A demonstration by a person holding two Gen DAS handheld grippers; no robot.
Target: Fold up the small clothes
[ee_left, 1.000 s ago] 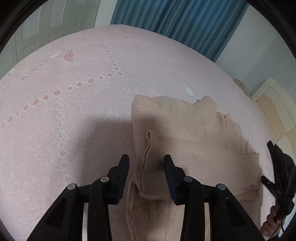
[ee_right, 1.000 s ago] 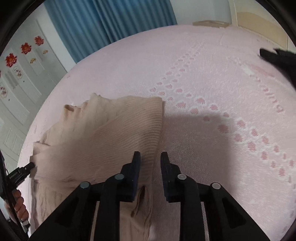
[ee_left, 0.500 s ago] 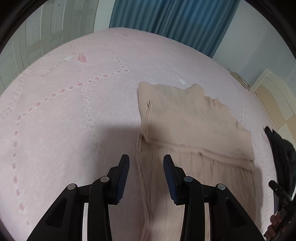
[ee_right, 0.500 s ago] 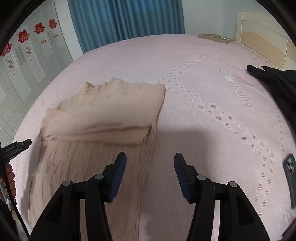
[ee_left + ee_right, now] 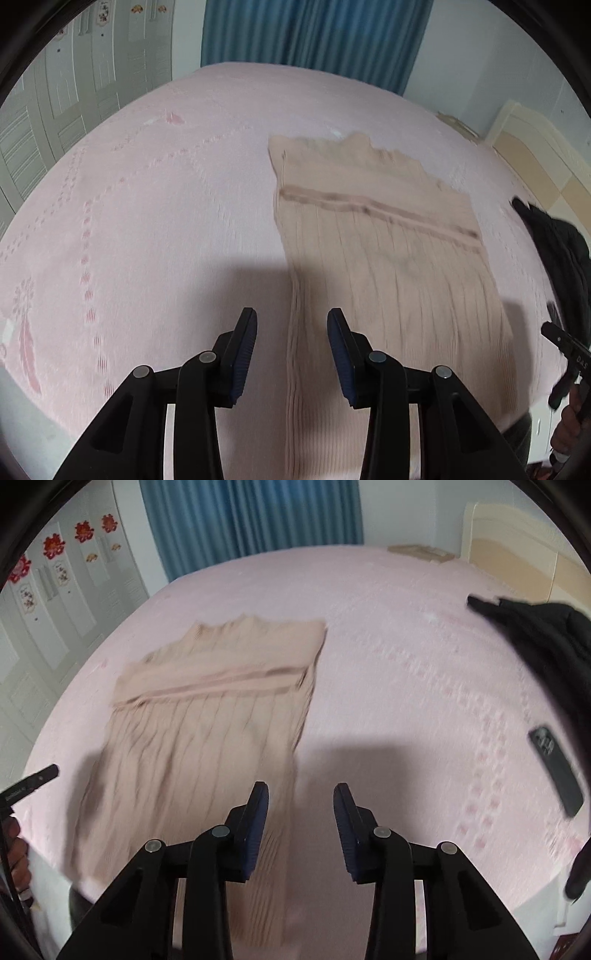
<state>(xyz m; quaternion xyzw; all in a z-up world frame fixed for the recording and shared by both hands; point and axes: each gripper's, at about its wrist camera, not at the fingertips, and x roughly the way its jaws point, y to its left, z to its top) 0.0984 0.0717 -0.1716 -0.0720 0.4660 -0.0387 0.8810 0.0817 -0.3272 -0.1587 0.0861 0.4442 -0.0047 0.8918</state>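
Observation:
A beige ribbed knit garment (image 5: 388,258) lies flat on the pink bed, its sleeves folded across the upper part as a band. It also shows in the right wrist view (image 5: 207,709). My left gripper (image 5: 291,350) is open and empty, above the garment's lower left edge. My right gripper (image 5: 300,829) is open and empty, above the garment's lower right edge. The hem hangs near the bed's front edge.
The pink patterned bedspread (image 5: 147,221) fills both views. A black garment (image 5: 546,642) and a dark phone (image 5: 556,770) lie at the right. Blue curtains (image 5: 251,517) and white wardrobe doors (image 5: 74,92) stand behind. A headboard (image 5: 517,550) is at the right.
Both grippers pulled back toward the bed's front edge, away from the folded sleeves. The right gripper opened from nearly closed. The garment's whole length is in view now.

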